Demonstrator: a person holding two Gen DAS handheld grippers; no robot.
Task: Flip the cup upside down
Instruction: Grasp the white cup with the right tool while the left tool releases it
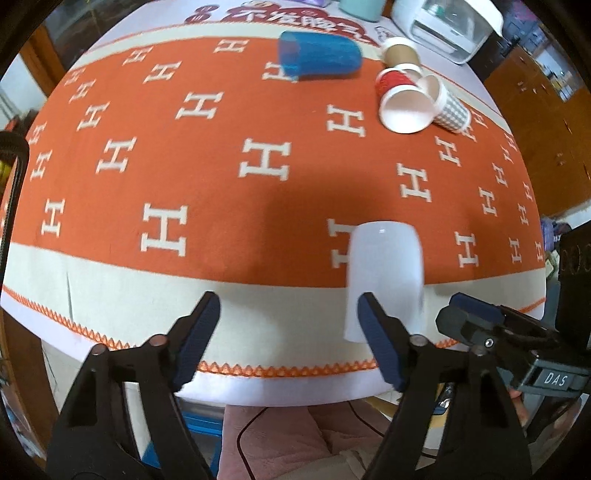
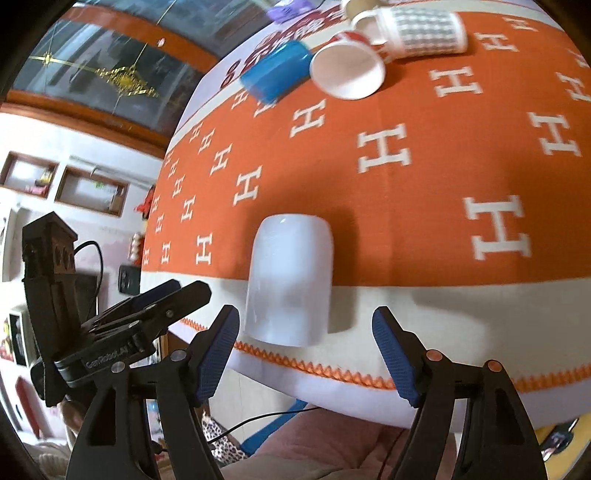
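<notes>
A white cup (image 1: 384, 273) stands upside down near the table's front edge, closed bottom up; it also shows in the right wrist view (image 2: 290, 280). My left gripper (image 1: 288, 314) is open and empty, to the left of the cup, its right finger in front of the cup's lower edge. My right gripper (image 2: 306, 328) is open and empty, just in front of the cup, not touching it. The right gripper also shows in the left wrist view (image 1: 476, 317), and the left gripper in the right wrist view (image 2: 162, 295).
An orange cloth with white H marks (image 1: 221, 184) covers the table. At the back lie a blue cup (image 1: 319, 55) on its side, a red and white paper cup (image 1: 402, 103), a checked cup (image 1: 450, 107) and a brown cup (image 1: 400, 51). A white appliance (image 1: 447, 26) stands behind.
</notes>
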